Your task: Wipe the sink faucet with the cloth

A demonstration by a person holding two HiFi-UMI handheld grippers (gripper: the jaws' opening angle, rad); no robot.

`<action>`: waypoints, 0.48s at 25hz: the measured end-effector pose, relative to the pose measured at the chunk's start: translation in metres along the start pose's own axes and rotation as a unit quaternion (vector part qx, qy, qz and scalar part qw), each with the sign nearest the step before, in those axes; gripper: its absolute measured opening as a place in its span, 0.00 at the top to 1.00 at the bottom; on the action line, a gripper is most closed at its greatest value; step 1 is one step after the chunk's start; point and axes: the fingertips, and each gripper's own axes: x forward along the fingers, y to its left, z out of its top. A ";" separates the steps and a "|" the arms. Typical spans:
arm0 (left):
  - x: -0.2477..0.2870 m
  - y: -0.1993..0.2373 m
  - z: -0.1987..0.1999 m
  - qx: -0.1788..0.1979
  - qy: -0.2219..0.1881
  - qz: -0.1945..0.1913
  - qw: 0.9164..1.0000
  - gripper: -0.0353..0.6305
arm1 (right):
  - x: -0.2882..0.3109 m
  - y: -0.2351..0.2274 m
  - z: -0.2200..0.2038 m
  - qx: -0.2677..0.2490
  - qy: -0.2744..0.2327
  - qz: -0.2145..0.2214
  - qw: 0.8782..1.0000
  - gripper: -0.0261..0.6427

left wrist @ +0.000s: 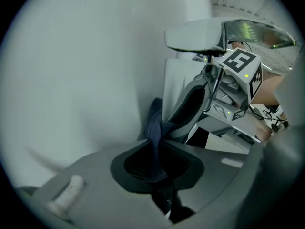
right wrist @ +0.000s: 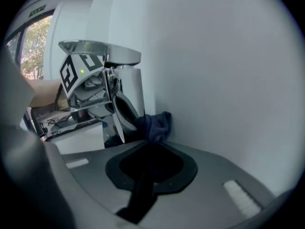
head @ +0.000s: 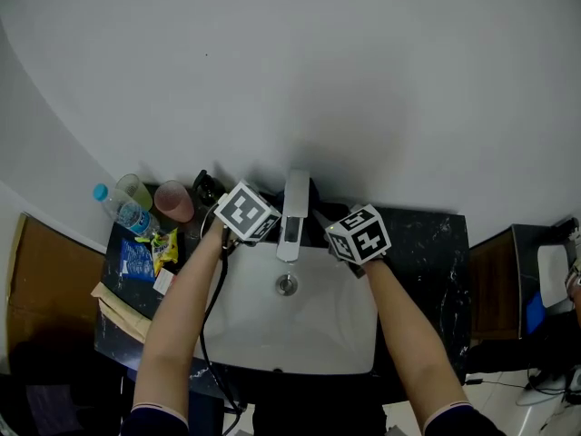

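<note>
Your cloth [left wrist: 155,130], dark blue, soft and bunched, wraps behind the flat-topped shiny faucet [head: 292,212] at the wall [head: 290,62], mostly hidden in the head view, left gripper [left wrist: 155,149] and right gripper [right wrist: 151,144] each clamped on an end; faucet's long axis runs from wall toward you over the white sink [head: 245,334]

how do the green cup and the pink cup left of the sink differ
Colour: the green cup is pale yellow-green, the pink cup dusty pink. Place: the green cup sits beside the bottle, the pink cup nearer the faucet. Both stand on the dark counter.
</note>
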 end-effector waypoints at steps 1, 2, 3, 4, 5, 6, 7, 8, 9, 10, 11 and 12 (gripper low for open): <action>-0.004 0.001 0.003 0.003 -0.004 0.002 1.000 0.88 | -0.005 -0.001 0.005 0.002 -0.009 0.000 1.000 0.90; -0.010 0.003 0.008 0.004 -0.011 0.002 1.000 0.88 | -0.010 -0.001 0.012 0.004 -0.020 0.001 1.000 0.90; -0.017 0.004 0.013 0.003 -0.019 0.000 1.000 0.88 | -0.017 -0.001 0.020 0.004 -0.031 0.003 1.000 0.90; -0.024 0.004 0.018 0.003 -0.028 -0.001 1.000 0.88 | -0.023 0.001 0.029 0.000 -0.040 0.004 0.999 0.90; -0.032 0.003 0.024 0.005 -0.036 0.000 0.999 0.88 | -0.029 0.002 0.037 -0.005 -0.049 0.004 0.999 0.90; -0.040 0.003 0.030 0.009 -0.042 0.004 0.999 0.88 | -0.035 0.003 0.045 -0.008 -0.058 0.003 0.998 0.90; -0.049 0.004 0.038 0.016 -0.049 0.012 0.999 0.88 | -0.042 0.004 0.053 -0.008 -0.069 0.001 0.998 0.90; -0.057 0.005 0.046 0.023 -0.056 0.020 0.998 0.88 | -0.048 0.003 0.061 -0.006 -0.080 -0.001 0.997 0.90; -0.065 0.007 0.053 0.028 -0.063 0.026 0.997 0.88 | -0.054 0.002 0.070 -0.005 -0.091 -0.002 0.996 0.90; -0.073 0.007 0.061 0.033 -0.071 0.031 0.996 0.88 | -0.060 0.002 0.078 -0.006 -0.101 -0.003 0.995 0.90; -0.082 0.007 0.068 0.040 -0.077 0.034 0.996 0.88 | -0.066 0.003 0.086 -0.009 -0.108 -0.004 0.994 0.90; -0.090 0.004 0.074 0.049 -0.082 0.038 0.995 0.88 | -0.072 0.005 0.093 -0.015 -0.115 -0.005 0.993 0.90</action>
